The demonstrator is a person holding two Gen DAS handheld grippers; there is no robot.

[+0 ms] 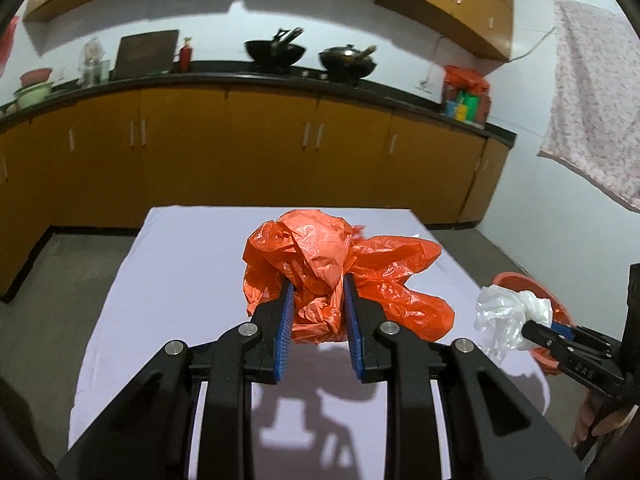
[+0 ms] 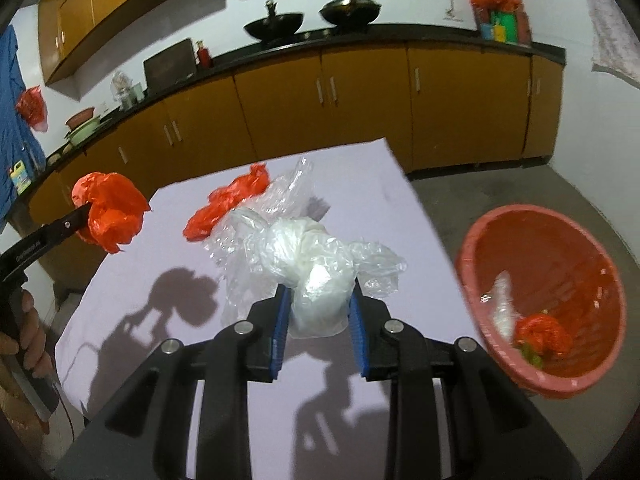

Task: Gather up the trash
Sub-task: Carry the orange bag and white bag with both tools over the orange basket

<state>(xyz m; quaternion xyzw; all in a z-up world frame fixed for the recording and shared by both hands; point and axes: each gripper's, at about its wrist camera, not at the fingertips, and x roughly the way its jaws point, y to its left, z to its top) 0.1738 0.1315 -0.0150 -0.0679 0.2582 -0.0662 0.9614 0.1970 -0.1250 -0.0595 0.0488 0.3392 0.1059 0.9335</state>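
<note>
My left gripper (image 1: 317, 284) is shut on a crumpled orange plastic bag (image 1: 320, 256), held above the white table (image 1: 180, 280). In the right wrist view that same orange bag (image 2: 110, 216) hangs at the left, on the left gripper's black finger. My right gripper (image 2: 318, 294) is shut on a wad of white and clear plastic (image 2: 316, 268); the left wrist view shows this white wad (image 1: 500, 312) at the right. A red basket (image 2: 552, 300) stands on the floor right of the table, with a red scrap and clear plastic inside. Another orange bag (image 2: 228, 204) and clear film (image 2: 288, 188) lie on the table.
Yellow kitchen cabinets (image 1: 240, 148) with a black countertop run behind the table, bearing two black woks (image 1: 276, 54) and a red bag (image 1: 468, 80). Grey floor (image 2: 520, 192) surrounds the table. A person's hand (image 2: 28, 336) holds the left gripper's handle.
</note>
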